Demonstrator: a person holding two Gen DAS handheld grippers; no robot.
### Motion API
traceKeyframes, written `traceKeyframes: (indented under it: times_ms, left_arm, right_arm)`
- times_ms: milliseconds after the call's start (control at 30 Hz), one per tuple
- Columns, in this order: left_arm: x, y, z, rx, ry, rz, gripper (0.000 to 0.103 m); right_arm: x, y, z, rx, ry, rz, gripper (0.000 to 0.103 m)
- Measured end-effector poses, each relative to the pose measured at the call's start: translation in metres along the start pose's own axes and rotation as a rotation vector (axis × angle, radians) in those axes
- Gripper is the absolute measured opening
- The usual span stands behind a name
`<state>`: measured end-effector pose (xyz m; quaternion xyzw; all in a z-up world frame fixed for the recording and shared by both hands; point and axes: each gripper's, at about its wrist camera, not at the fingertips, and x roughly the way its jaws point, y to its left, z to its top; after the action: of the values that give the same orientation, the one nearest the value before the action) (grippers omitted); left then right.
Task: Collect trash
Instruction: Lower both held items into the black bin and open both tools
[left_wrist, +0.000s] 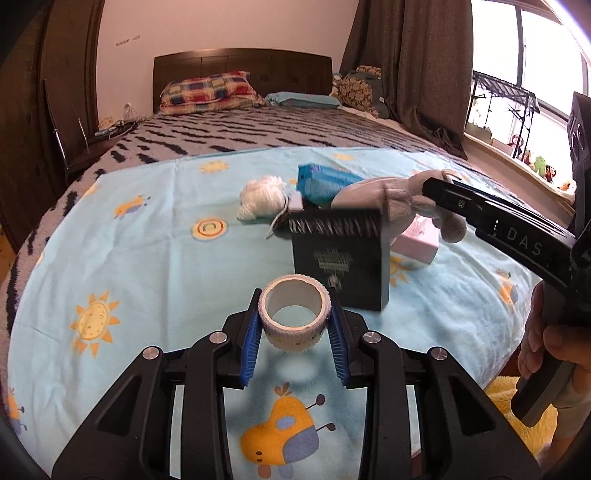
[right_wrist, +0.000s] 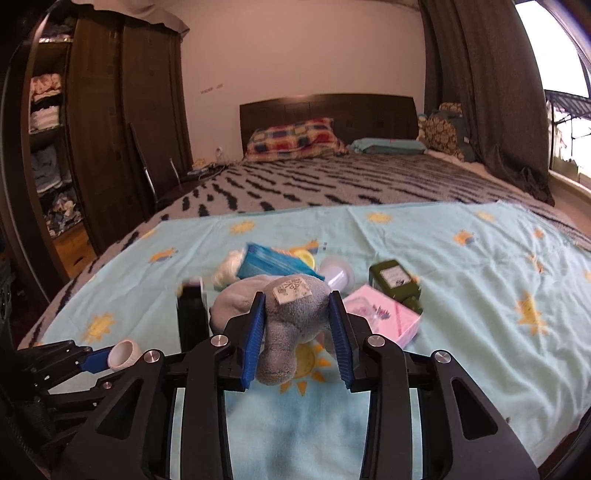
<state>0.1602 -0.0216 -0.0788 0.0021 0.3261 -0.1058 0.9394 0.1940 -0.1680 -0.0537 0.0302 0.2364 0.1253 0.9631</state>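
My left gripper is shut on a white tape roll and holds it above the light blue sun-print cloth; the roll also shows in the right wrist view. My right gripper is shut on a grey plush toy, lifted off the cloth; the toy also shows in the left wrist view. A dark book stands upright just behind the tape roll.
On the cloth lie a blue packet, a white yarn ball, a pink box, a dark green bottle and a pale cup. The striped bed runs back to pillows; a wardrobe stands left.
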Motion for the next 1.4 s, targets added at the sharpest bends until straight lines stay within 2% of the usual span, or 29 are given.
traceKeyframes:
  times_ms: [400, 567, 700, 833, 1067, 1233, 1400]
  left_arm:
    - [-0.050, -0.008, 0.017, 0.032, -0.099, 0.001, 0.031]
    - [-0.072, -0.008, 0.008, 0.044, -0.117, -0.003, 0.031]
    - [-0.091, -0.014, -0.008, 0.066, -0.114, -0.004, 0.031]
    - [-0.108, -0.017, -0.033, 0.071, -0.090, -0.018, 0.031]
    - [-0.120, -0.021, -0.086, 0.068, 0.006, -0.077, 0.031]
    - [-0.107, -0.022, -0.119, 0.051, 0.106, -0.104, 0.031]
    - [-0.078, -0.022, -0.154, 0.021, 0.229, -0.122, 0.031]
  right_arm:
    - [-0.051, 0.004, 0.028, -0.013, -0.121, 0.003, 0.035]
    - [-0.088, 0.009, 0.021, -0.035, -0.154, 0.001, 0.035]
    - [-0.117, 0.008, 0.003, -0.040, -0.145, 0.004, 0.035]
    - [-0.138, 0.005, -0.023, -0.043, -0.101, -0.001, 0.035]
    - [-0.165, -0.003, -0.081, -0.009, 0.022, 0.009, 0.035]
    - [-0.168, -0.002, -0.124, 0.008, 0.135, 0.002, 0.035]
    - [-0.146, -0.001, -0.169, 0.034, 0.273, 0.003, 0.035]
